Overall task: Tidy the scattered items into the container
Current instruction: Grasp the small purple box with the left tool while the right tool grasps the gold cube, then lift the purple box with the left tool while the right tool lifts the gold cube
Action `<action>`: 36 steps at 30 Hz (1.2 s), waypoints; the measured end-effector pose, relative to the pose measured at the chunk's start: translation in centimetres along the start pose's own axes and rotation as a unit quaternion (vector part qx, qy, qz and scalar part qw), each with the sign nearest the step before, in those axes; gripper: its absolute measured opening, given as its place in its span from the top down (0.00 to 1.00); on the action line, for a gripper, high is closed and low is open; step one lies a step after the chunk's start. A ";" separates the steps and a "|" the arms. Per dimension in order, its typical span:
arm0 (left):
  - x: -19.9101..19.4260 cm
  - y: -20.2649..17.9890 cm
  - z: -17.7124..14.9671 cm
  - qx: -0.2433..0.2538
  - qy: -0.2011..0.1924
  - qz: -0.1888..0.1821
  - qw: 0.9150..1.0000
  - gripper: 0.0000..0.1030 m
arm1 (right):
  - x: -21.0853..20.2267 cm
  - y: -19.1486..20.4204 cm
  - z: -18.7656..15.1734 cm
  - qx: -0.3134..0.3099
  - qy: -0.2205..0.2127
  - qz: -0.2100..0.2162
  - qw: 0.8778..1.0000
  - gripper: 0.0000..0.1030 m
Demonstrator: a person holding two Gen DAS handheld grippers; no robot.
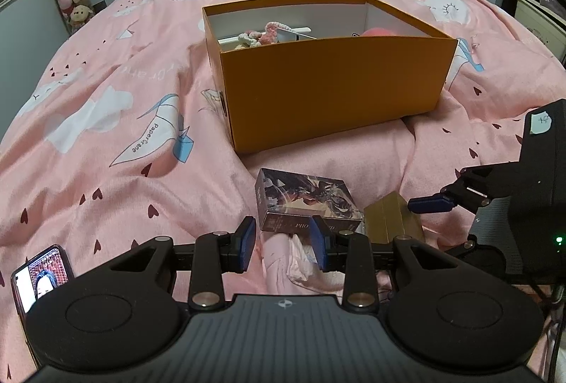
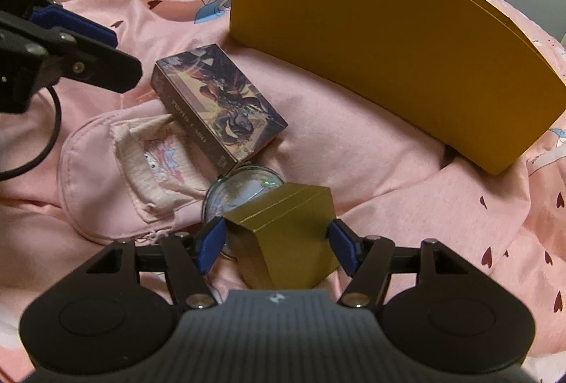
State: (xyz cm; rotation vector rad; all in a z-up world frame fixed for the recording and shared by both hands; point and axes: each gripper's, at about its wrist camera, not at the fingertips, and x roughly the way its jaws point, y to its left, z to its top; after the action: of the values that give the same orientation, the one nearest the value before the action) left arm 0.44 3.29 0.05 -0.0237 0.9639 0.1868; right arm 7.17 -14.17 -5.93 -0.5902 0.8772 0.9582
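The orange box [image 1: 329, 79] sits open on the bed [image 1: 106, 153], holding crocheted pieces [image 1: 263, 34]. The right tongs [image 2: 277, 243] straddle the gold box [image 2: 283, 234], pads apart. The left tongs [image 1: 283, 241] hover narrow, empty.

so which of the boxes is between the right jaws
The small gold box. It sits between the right gripper jaws; the printed card box lies further off, and the big orange box stands beyond.

Open orange box [image 1: 329, 89] stands on the bed. Before it lie a printed card box [image 2: 219, 107], a gold cube [image 2: 286, 234], a round glass piece [image 2: 244, 185], and a pink pouch [image 2: 116, 178].
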 end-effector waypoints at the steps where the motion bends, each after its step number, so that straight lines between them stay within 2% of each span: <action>1: 0.0 0.0 0.0 0.000 0.000 0.000 1.000 0.62 | 0.1 0.0 0.0 -0.001 0.000 -0.003 1.000 0.35; 5: 0.0 0.1 -0.1 -0.001 -0.003 0.001 1.000 0.62 | -0.2 -0.4 0.0 0.008 -0.005 -0.002 1.000 0.40; 14: -0.2 0.5 0.0 -0.006 -0.005 0.004 1.000 0.62 | -2.5 -2.0 0.1 0.047 -0.026 0.011 0.999 0.71; 25: -0.3 0.7 0.0 -0.011 -0.006 0.004 1.000 0.62 | -3.4 -4.4 0.3 0.087 -0.039 -0.014 0.995 0.71; 31: -0.2 0.6 0.0 -0.010 -0.005 0.003 1.000 0.62 | -3.7 -5.7 -0.1 0.122 -0.034 -0.003 0.992 0.71; 36: -0.1 0.5 -0.1 -0.009 -0.003 0.003 1.000 0.62 | -3.5 -4.8 -0.2 0.114 -0.026 0.014 0.993 0.71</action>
State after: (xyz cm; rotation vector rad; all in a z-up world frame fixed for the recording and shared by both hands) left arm 0.24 3.77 0.09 -0.0367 0.9570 0.2020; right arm 10.29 -18.16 -2.83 -0.3569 0.9353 0.8795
